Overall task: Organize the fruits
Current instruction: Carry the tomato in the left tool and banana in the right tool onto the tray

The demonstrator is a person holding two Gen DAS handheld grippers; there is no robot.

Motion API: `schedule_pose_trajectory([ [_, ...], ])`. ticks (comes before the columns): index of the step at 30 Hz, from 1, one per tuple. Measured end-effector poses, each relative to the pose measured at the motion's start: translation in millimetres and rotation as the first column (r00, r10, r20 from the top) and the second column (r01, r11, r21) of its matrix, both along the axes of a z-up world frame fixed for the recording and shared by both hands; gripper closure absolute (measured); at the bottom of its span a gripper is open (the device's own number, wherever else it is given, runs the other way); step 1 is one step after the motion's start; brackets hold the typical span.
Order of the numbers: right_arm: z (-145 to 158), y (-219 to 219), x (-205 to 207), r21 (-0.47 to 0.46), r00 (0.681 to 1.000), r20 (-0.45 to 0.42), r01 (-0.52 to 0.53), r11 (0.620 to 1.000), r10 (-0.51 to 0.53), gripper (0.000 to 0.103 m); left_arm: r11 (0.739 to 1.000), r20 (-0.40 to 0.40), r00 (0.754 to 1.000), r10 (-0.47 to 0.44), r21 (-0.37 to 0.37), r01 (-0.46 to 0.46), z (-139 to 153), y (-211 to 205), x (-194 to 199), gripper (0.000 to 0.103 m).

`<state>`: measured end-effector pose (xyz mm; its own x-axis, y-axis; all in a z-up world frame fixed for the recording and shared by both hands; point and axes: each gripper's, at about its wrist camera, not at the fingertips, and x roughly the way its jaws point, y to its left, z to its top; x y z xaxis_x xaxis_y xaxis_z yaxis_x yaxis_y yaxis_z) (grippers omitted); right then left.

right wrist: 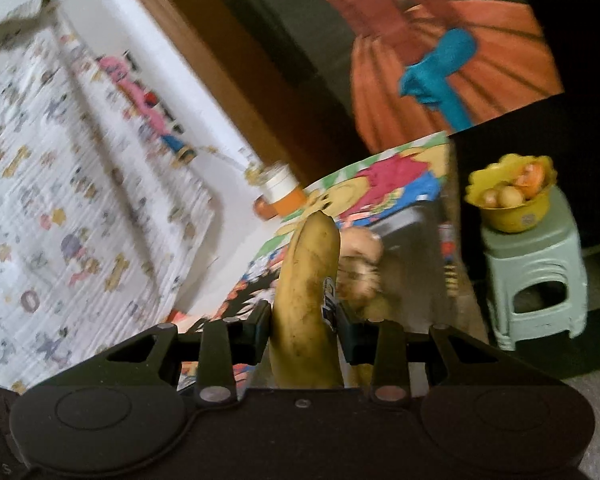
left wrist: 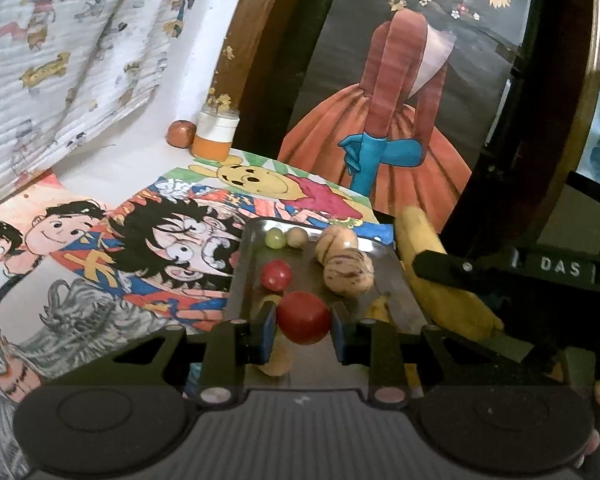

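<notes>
My left gripper point(left wrist: 303, 317) is shut on a round red fruit point(left wrist: 300, 312), held just above the near end of a metal tray point(left wrist: 242, 264). In the tray lie a smaller red fruit point(left wrist: 276, 275), a green grape point(left wrist: 275, 238), a beige ball point(left wrist: 296, 237) and two cream striped fruits point(left wrist: 348, 276). My right gripper point(right wrist: 304, 320) is shut on a yellow banana point(right wrist: 306, 276) that points forward and up. In the left wrist view this banana point(left wrist: 420, 240) hangs by the tray's right edge, with a black finger point(left wrist: 440, 266) of the right gripper across it.
A yellow bowl point(right wrist: 512, 216) of fruit stands on a pale green stool point(right wrist: 536, 276) to the right. A jar point(left wrist: 216, 132) and a small orange-brown fruit point(left wrist: 180, 133) sit at the table's back. Cartoon drawings point(left wrist: 140, 240) cover the table, and a large painting point(left wrist: 380, 120) leans behind it.
</notes>
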<state>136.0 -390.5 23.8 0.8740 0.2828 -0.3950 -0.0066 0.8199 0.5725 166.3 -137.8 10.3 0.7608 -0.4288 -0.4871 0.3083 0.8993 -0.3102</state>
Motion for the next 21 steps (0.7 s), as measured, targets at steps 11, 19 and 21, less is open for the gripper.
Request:
schedule_pose_trajectory([
  [11,-31,-10,-45,0.030,0.991,-0.056,0.127,0.991,-0.125,0.066,0.999,-0.032,0.999,-0.025,0.029,0.026,-14,-17,-13,0.071],
  [19,-40,-3,-50,0.017,0.987,-0.083,0.142,0.990,-0.140,0.066,0.998,-0.067,0.997,-0.028,0.052,0.031,-23,-23,-16,0.071],
  [21,-43,0,-50,0.018,0.987,-0.092,0.135,0.991,-0.132,0.066,0.998,-0.077,0.997,-0.026,0.053,0.030,-25,-23,-15,0.071],
])
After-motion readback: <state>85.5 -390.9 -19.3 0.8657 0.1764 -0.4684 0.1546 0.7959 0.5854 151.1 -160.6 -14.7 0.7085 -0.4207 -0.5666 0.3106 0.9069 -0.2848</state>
